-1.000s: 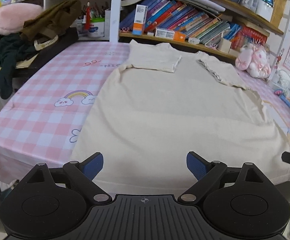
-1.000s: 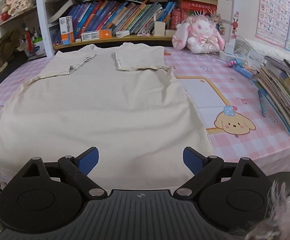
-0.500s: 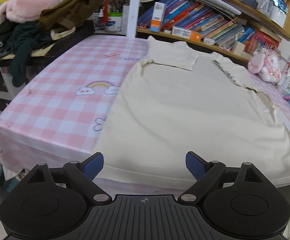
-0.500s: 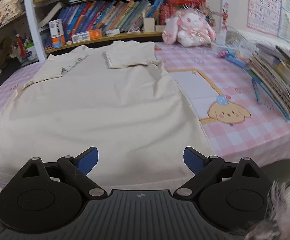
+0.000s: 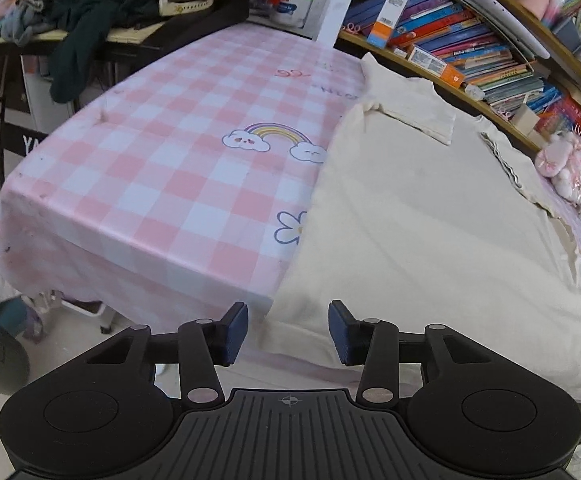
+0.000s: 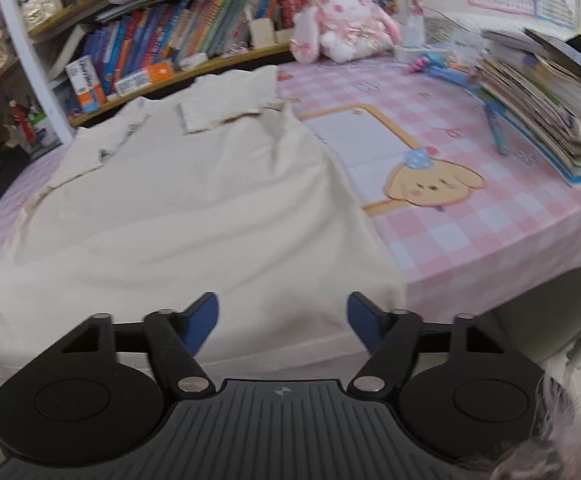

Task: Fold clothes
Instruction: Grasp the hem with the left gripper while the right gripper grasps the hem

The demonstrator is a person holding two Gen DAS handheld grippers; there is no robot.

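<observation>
A cream garment [image 5: 430, 220] lies spread flat on the pink checked tablecloth [image 5: 170, 168], both sleeves folded in at the far end, its hem hanging over the near edge. My left gripper [image 5: 288, 330] hovers at the hem's left corner. Its jaws are closing; the corner lies between the blue pads, which do not press on it. In the right wrist view my right gripper [image 6: 282, 318] sits over the same garment [image 6: 194, 216] near the hem's right corner. Its jaws are closing too, with cloth in the gap and the pads clear of it.
Bookshelves [image 6: 178, 36] run along the table's far side. A pink plush rabbit [image 6: 342, 20] sits at the back. A stack of books [image 6: 546, 96] and a pen [image 6: 496, 132] lie at the right. Dark clothes [image 5: 90, 8] pile on a side desk at the left.
Both grippers have narrowed from wide open. The left one has slid left to the hem's left corner and rolled. The right one has shifted towards the right corner and tilted.
</observation>
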